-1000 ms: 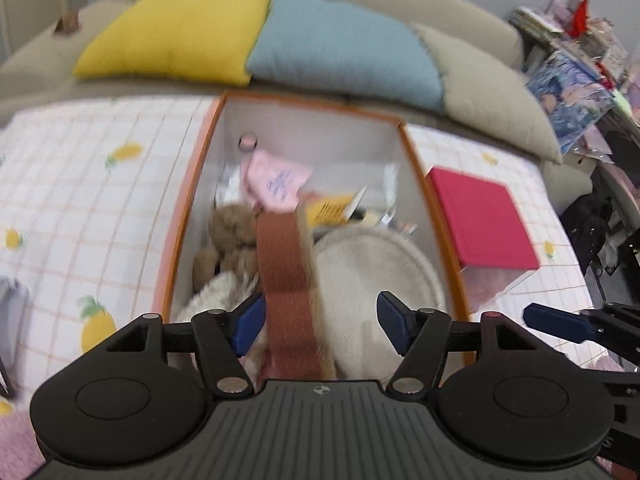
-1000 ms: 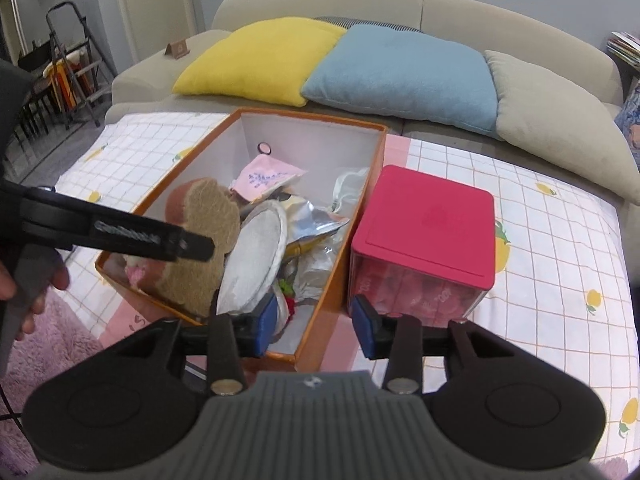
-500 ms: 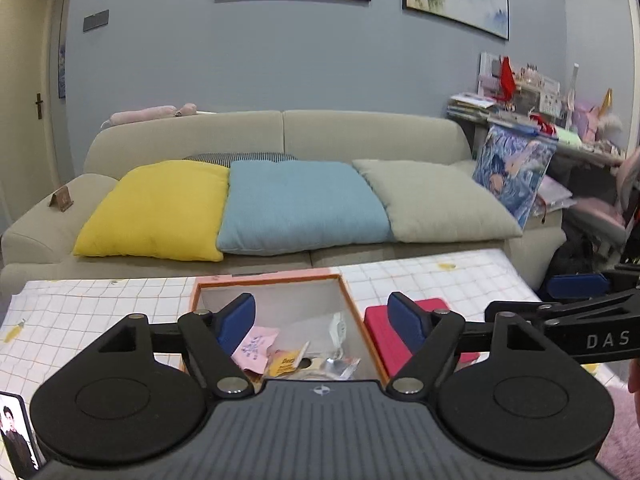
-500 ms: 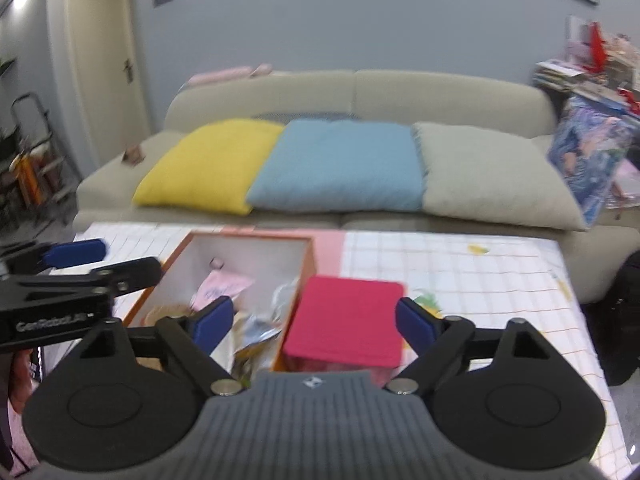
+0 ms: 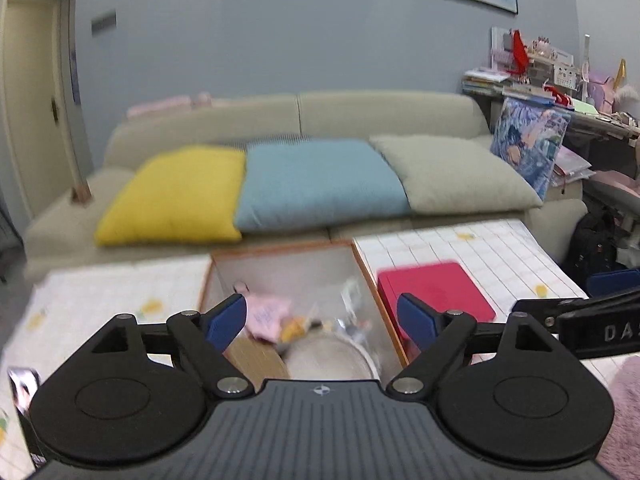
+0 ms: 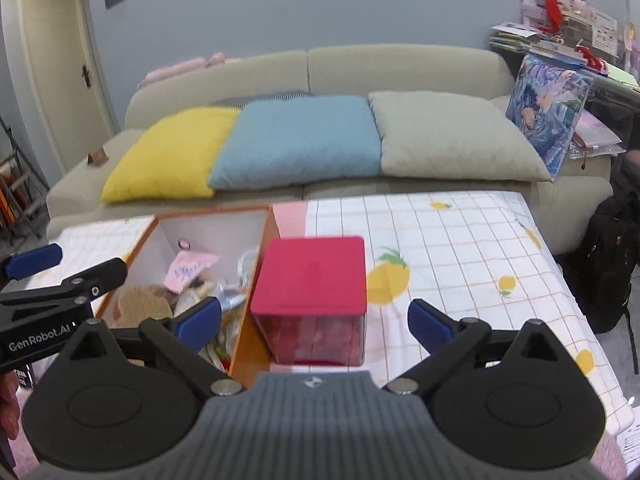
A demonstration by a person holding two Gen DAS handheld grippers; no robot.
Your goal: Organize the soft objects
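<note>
An orange box (image 5: 362, 268) (image 6: 264, 236) stands on the checked table, filled with soft things: a brown toast-shaped plush (image 5: 256, 356) (image 6: 140, 306), a round white cushion (image 5: 328, 358), a pink pouch (image 5: 266, 314) (image 6: 192, 270) and crinkled bags. My left gripper (image 5: 322, 318) is open and empty, raised above the box's near end. My right gripper (image 6: 314, 320) is open and empty, in front of a red-lidded container (image 6: 314, 270) (image 5: 434, 290) that stands right of the box.
A beige sofa (image 6: 320, 68) behind the table holds yellow (image 5: 172, 196), blue (image 5: 320, 180) and grey (image 5: 452, 172) pillows. A cluttered shelf (image 5: 540, 76) stands at the right, a black bag (image 6: 612, 264) on the floor. A pink rug (image 5: 624, 404) lies at lower right.
The left gripper let go of the brown toast plush into the box, opened wider and rose. The right gripper opened wide and pulled back; both views tilted up to the sofa.
</note>
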